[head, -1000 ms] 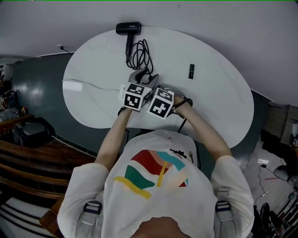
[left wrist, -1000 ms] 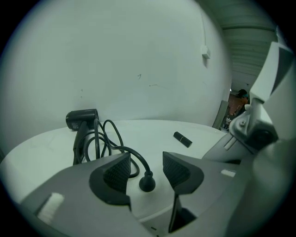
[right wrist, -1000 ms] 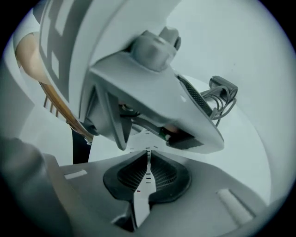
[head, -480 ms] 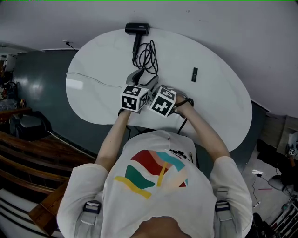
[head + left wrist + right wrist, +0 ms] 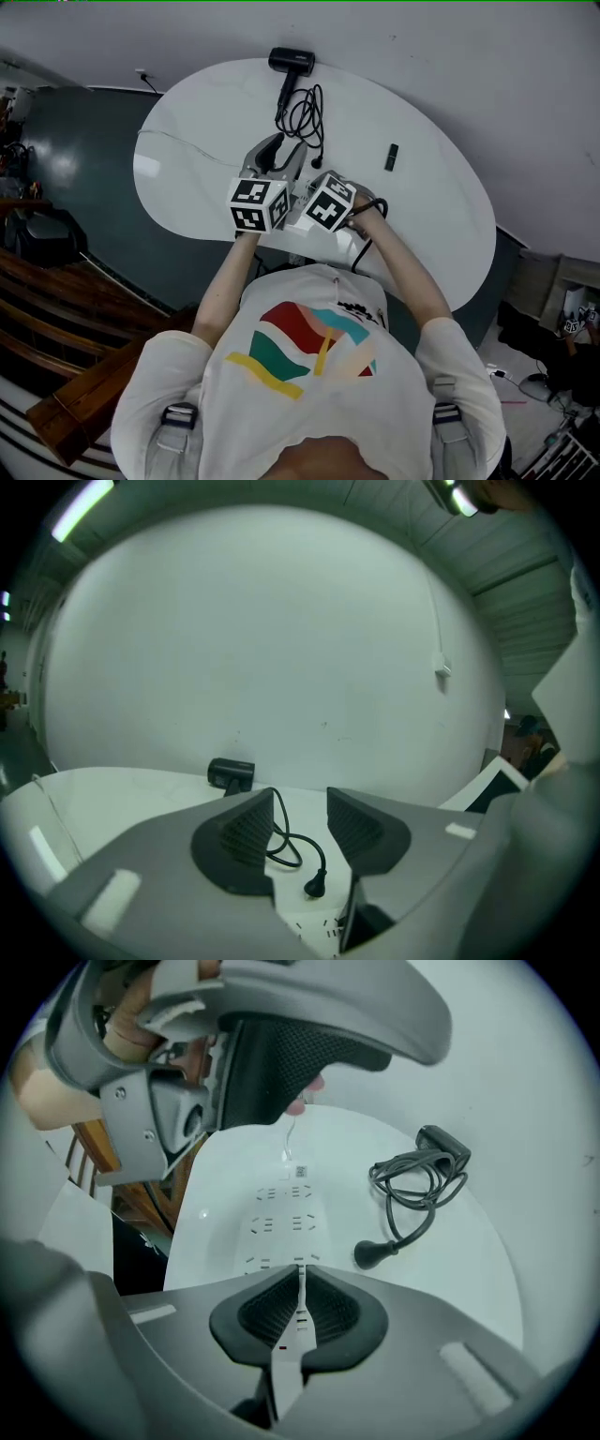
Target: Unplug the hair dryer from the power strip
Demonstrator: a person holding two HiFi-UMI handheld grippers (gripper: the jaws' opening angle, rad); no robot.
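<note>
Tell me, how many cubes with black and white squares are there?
2. One black-and-white square-marker cube rides on the left gripper, the other on the right gripper, side by side above the white oval table. None seems hidden.

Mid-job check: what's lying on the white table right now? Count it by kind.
Black plastic hair dryer, with its coiled black cord and loose plug: 1
White plastic power strip, with its thin white lead: 1
Small black bar-shaped object: 1
Total: 3
</note>
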